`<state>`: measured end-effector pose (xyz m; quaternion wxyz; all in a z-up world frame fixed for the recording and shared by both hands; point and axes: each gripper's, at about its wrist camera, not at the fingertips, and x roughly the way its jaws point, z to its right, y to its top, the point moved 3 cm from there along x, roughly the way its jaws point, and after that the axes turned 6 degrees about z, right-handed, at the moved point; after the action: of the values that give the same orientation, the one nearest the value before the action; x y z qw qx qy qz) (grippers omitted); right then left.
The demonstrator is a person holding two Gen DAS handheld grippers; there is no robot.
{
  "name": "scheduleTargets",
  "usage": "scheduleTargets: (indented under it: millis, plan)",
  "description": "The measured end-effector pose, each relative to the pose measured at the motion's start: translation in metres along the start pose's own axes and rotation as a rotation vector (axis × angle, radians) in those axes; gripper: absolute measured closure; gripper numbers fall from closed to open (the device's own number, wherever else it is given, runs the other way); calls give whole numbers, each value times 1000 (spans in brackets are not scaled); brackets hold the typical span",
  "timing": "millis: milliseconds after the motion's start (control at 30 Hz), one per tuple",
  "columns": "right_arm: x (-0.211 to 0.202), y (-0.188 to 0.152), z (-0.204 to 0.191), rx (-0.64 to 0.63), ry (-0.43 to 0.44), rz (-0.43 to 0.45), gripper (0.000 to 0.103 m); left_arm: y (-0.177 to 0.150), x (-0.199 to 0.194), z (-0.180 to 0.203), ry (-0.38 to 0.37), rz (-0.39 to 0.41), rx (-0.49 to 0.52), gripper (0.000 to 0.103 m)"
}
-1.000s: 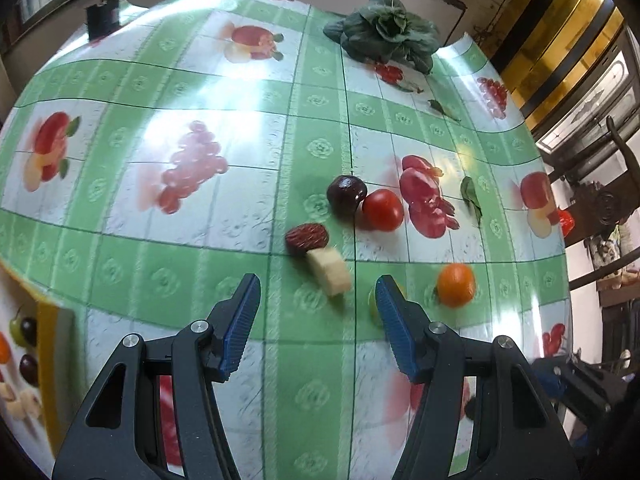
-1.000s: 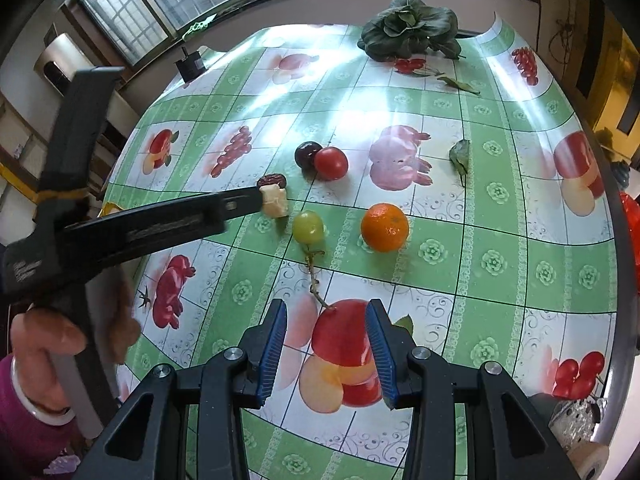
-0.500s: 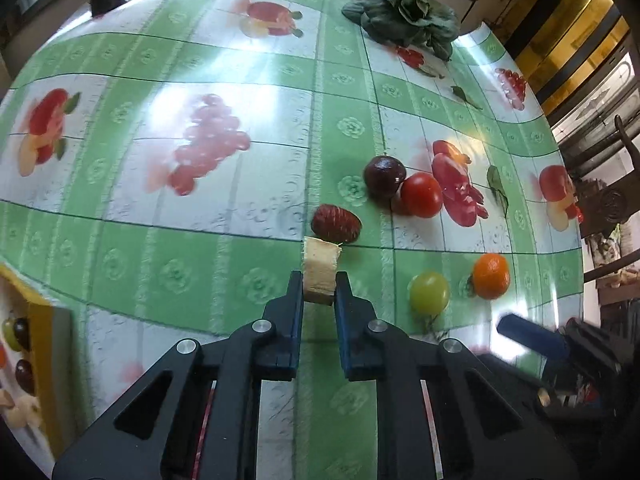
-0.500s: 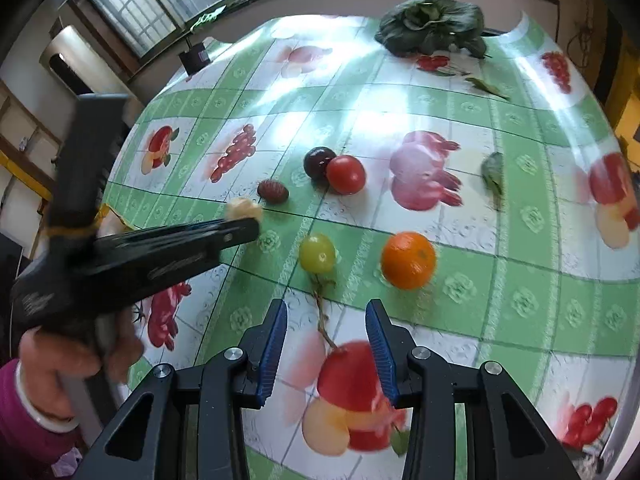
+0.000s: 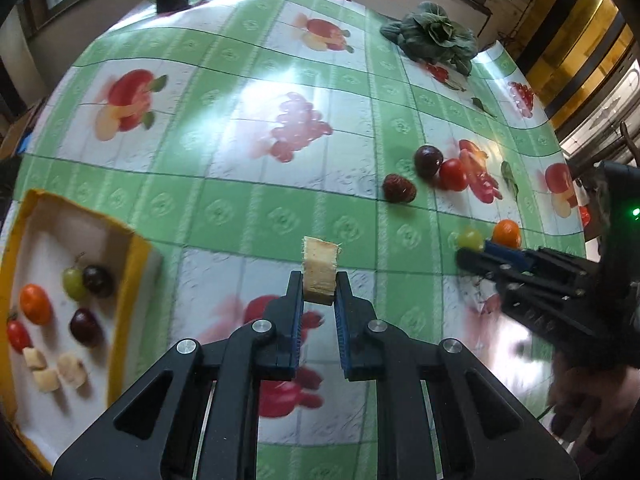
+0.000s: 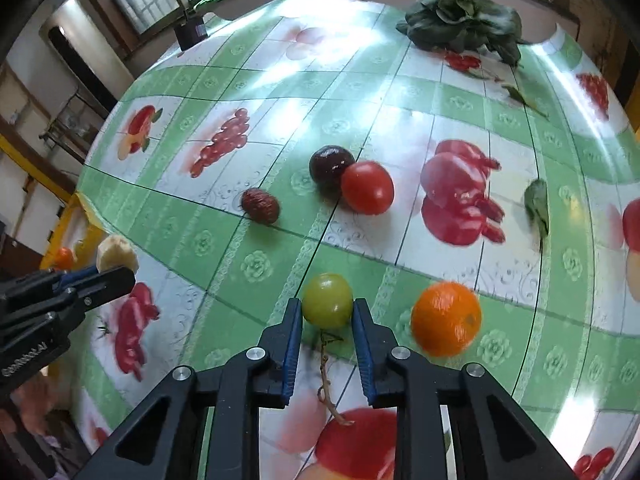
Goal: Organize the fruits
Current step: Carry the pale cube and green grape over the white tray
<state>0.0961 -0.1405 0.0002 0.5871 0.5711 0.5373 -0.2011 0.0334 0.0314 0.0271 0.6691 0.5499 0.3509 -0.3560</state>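
Left wrist view: the left gripper (image 5: 319, 294) is clamped on a pale fruit chunk (image 5: 319, 270), held clear of the tablecloth (image 5: 256, 128), with the yellow-rimmed tray (image 5: 132, 248) off to its left, already holding grapes, tomatoes and chunks. Right wrist view: the right gripper (image 6: 327, 320) has just been closing and is pinched on the green grape (image 6: 327, 300), its stem (image 6: 326, 376) trailing between the jaws. The grape could be squeezed out sideways, being round and smooth, and knocked into the orange (image 6: 445, 318) just beside it. The chunk is held only by its lower end, so it could be lost on the way to the tray.
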Motion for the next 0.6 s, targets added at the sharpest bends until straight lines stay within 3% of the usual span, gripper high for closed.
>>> scheduleTargets:
  millis: [233,600]
  plan:
    - [-38,-1,-27,-3,49,61,79,-11,-25,-18,32,34,3,89]
    - [-59,-9,-119,-108,166,76,79,-26,-71,-63,103,98,-17,89]
